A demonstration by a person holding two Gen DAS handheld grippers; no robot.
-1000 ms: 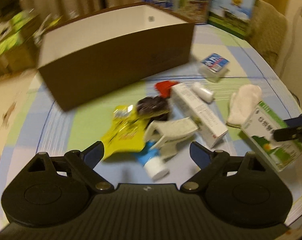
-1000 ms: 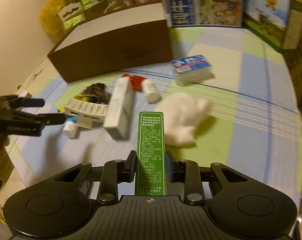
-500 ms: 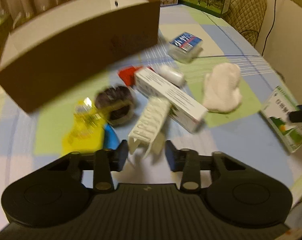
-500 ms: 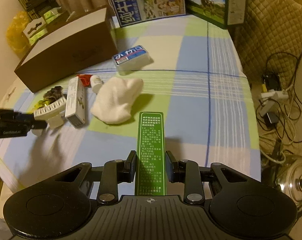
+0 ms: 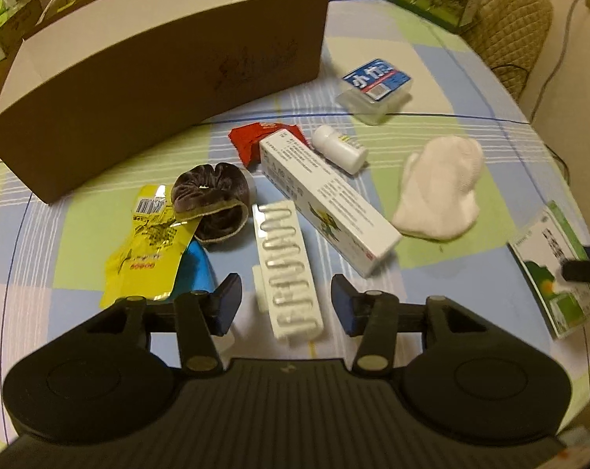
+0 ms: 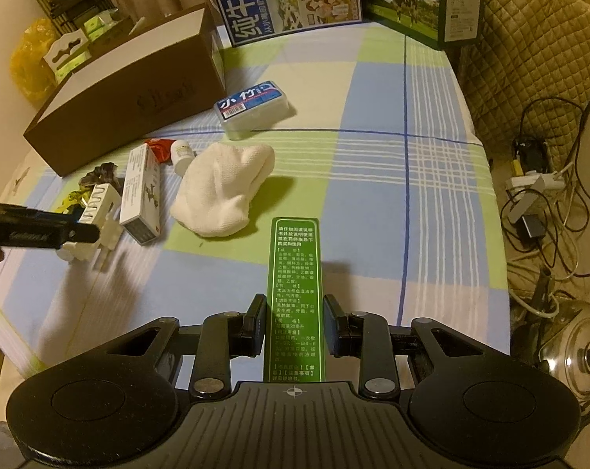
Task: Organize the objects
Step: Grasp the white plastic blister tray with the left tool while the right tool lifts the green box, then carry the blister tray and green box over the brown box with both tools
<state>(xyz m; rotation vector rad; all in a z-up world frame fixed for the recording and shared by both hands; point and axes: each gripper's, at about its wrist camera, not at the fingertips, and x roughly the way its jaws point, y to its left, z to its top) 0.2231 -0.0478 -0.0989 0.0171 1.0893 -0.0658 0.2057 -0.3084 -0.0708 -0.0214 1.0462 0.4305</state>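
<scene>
Left jaws: my left gripper (image 5: 286, 301) stands wide open and holds nothing; half a second ago these fingers were nearly shut around the white ribbed plastic tray (image 5: 289, 271), so I have just let go or backed off the pinch.
White tray: it lies between my open left fingers, tilted, its far end just short of the long white medicine carton (image 5: 326, 200).
Right jaws: my right gripper (image 6: 294, 326) is closed on the green medicine box (image 6: 295, 297), as it was a second ago; the box sticks out forward over the checked tablecloth (image 6: 377, 179).
Around the carton: a dark velvet scrunchie (image 5: 212, 199) and a yellow snack packet (image 5: 146, 250) sit to its left, a small white bottle (image 5: 339, 148) and a red wrapper (image 5: 251, 138) at its far end, a white sock (image 5: 439, 191) to its right.
Brown box: the open brown cardboard box (image 5: 158, 66) stands beyond the carton, well apart from both grippers; what it holds I cannot see.
Meaning: I judge nothing is stowed yet; the tray needs a fresh grip, and the green box is ready to carry to the brown box.
</scene>
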